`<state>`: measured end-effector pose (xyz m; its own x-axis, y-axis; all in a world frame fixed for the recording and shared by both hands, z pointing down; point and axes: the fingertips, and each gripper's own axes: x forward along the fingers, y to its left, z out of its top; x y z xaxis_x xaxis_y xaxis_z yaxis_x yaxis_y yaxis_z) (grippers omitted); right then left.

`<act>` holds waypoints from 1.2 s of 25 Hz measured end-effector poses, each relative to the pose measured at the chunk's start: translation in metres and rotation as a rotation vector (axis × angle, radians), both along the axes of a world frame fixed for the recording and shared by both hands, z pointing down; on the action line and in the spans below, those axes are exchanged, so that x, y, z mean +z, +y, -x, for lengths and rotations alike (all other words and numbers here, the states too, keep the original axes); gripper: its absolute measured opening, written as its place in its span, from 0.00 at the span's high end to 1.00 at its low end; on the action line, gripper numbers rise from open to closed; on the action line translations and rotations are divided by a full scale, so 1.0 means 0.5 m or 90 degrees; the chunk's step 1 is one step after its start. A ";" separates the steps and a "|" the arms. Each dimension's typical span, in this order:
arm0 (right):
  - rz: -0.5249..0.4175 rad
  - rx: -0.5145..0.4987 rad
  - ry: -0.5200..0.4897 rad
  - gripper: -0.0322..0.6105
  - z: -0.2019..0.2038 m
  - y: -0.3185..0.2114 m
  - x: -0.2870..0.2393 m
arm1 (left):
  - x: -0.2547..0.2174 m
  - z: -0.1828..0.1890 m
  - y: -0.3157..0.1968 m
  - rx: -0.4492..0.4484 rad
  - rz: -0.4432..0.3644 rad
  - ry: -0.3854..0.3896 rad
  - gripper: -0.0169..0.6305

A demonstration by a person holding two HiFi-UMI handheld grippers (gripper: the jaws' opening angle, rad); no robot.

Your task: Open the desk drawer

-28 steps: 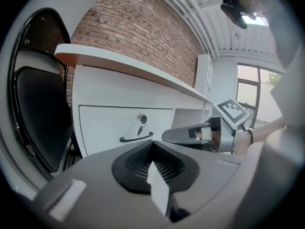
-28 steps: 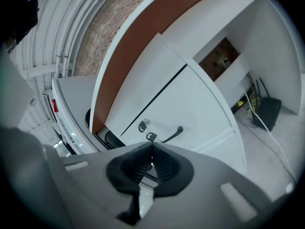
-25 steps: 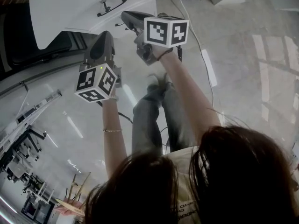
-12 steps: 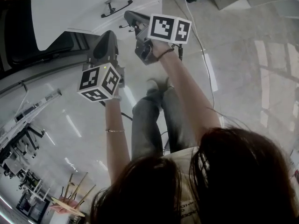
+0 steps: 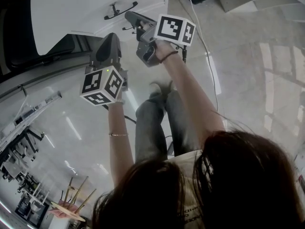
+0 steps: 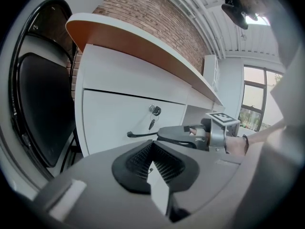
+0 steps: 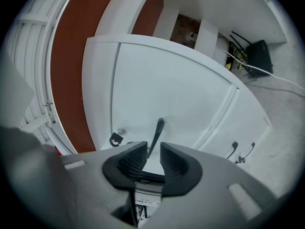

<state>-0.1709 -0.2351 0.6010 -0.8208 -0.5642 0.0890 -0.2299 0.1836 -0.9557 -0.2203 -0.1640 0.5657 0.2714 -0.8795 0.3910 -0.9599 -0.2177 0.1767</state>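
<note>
The white desk drawer [image 5: 95, 8] has a black bar handle [image 5: 121, 9] with a lock and hanging key [image 6: 154, 110] above it. My right gripper [image 5: 128, 16] is at the handle's right end. In the right gripper view the handle [image 7: 157, 130] runs into the narrow gap between the open jaws of that gripper [image 7: 153, 149]; I cannot tell if the pads touch it. In the left gripper view the handle [image 6: 142, 134] sits ahead and the right gripper [image 6: 183, 133] reaches it. My left gripper [image 6: 152, 146] is shut on nothing, held back from the drawer front, below and left of the right one [image 5: 107, 44].
A black chair [image 6: 38, 113] stands left of the desk [image 5: 28, 37]. A lower panel carries small black handles [image 7: 233, 147]. White cables and a black box [image 7: 259, 56] lie on the glossy floor to the right. The person's legs [image 5: 157, 123] are below the grippers.
Both grippers have crept slightly toward the desk. The drawer looks the same, and the jaws look unchanged.
</note>
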 end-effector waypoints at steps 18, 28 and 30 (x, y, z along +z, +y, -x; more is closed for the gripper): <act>0.102 0.053 -0.082 0.88 0.011 -0.044 0.012 | 0.012 0.001 -0.018 0.013 0.032 0.012 0.98; 0.124 0.073 -0.131 0.91 0.009 -0.040 0.009 | 0.012 -0.015 -0.009 0.034 0.047 0.010 0.98; 0.128 0.077 -0.130 0.91 0.007 -0.040 0.010 | 0.008 -0.015 -0.008 0.035 0.046 0.010 0.98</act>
